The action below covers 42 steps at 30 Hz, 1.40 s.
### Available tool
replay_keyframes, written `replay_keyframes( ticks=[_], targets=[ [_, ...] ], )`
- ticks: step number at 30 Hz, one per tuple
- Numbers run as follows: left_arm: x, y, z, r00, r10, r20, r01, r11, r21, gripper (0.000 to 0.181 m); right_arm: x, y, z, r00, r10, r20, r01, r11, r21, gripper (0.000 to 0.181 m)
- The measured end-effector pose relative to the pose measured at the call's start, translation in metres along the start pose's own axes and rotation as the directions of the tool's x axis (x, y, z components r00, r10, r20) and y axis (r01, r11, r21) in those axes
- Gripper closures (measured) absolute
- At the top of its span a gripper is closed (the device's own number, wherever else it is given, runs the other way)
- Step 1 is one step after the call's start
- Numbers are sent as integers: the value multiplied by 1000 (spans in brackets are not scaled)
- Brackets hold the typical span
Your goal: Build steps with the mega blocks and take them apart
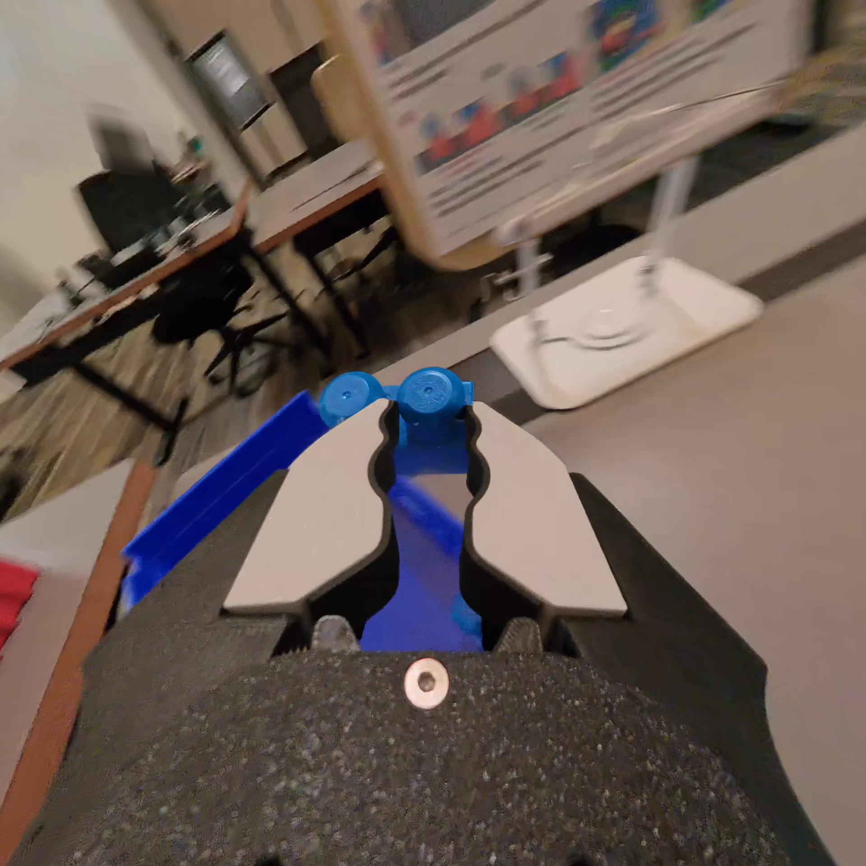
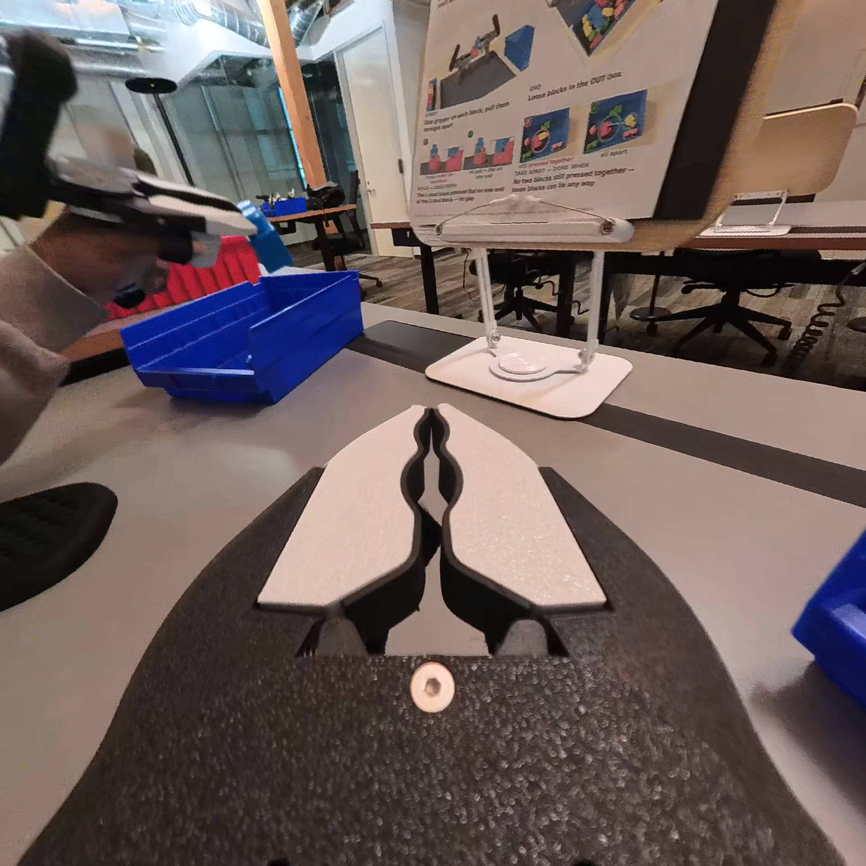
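Note:
My left gripper [image 1: 429,414] is shut on a blue mega block [image 1: 424,421] with two round studs, held in the air above a blue bin [image 1: 220,496] at the table's left edge. The right wrist view shows that gripper [image 2: 243,222] from the side, far left, holding the blue block [image 2: 267,243] above the same blue bin [image 2: 243,337]. My right gripper [image 2: 433,412] is shut and empty, low over the grey table [image 2: 187,468], pointing at the white stand base.
A white stand [image 2: 529,375] holds an instruction sheet [image 2: 562,103] at the back of the table. A second blue bin's corner [image 2: 839,623] is at the right edge. A red ribbed thing [image 2: 220,276] lies behind the left bin. A black pad [image 2: 42,539] lies at the left.

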<state>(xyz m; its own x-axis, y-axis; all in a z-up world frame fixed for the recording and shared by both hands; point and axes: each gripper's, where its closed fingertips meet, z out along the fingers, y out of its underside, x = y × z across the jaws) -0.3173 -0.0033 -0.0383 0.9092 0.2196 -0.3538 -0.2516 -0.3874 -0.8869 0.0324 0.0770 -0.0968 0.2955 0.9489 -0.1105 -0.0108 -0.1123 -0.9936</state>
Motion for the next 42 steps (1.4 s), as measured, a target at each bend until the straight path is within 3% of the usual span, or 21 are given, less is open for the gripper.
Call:
replay_keyframes(
  ticks=[3,5,8,11,14,17,22,23,25,28,32,35,39,42],
  targets=[
    [83,-26,-37,966,78,-248,-54,993,104,154,-21,-3,1,993,-39,112,36,999,21,179],
    [141,-31,-64,883,148,-445,-72,980,184,154,-40,-7,-1,972,-72,224,63,997,47,170],
    [221,-24,-111,670,279,-688,-76,948,310,154,-69,-4,-7,899,-77,432,80,997,10,153],
    [278,-7,-163,397,375,-838,-22,916,400,154,-92,6,-22,762,0,647,92,990,-108,125],
    [308,4,-201,184,394,-901,52,911,409,154,-119,15,-47,572,75,817,122,977,-175,116],
    [326,16,-224,51,436,-898,47,898,438,154,-148,32,-63,427,142,893,166,958,-232,116],
    [337,30,-237,-46,478,-877,44,878,477,154,-191,61,-81,279,202,939,254,927,-275,130],
    [336,29,-238,-45,473,-880,59,880,471,155,-194,64,-82,275,201,940,258,926,-274,130],
    [328,21,-229,28,466,-884,105,879,466,162,-192,71,-78,322,183,929,275,921,-277,135],
    [308,16,-199,201,415,-888,96,893,439,156,-177,70,-62,465,127,876,224,941,-255,141],
    [285,23,-158,419,323,-849,63,922,382,152,-145,83,-35,705,3,709,272,922,-274,146],
    [261,26,-124,608,248,-754,50,936,348,153,-121,97,-21,805,-102,584,350,877,-329,146],
    [210,21,-93,785,100,-611,114,947,301,153,-103,117,-15,839,-184,512,421,815,-398,146],
    [149,18,-75,901,-48,-430,183,943,278,156,-101,132,-18,821,-214,529,479,762,-435,146]
  ],
)
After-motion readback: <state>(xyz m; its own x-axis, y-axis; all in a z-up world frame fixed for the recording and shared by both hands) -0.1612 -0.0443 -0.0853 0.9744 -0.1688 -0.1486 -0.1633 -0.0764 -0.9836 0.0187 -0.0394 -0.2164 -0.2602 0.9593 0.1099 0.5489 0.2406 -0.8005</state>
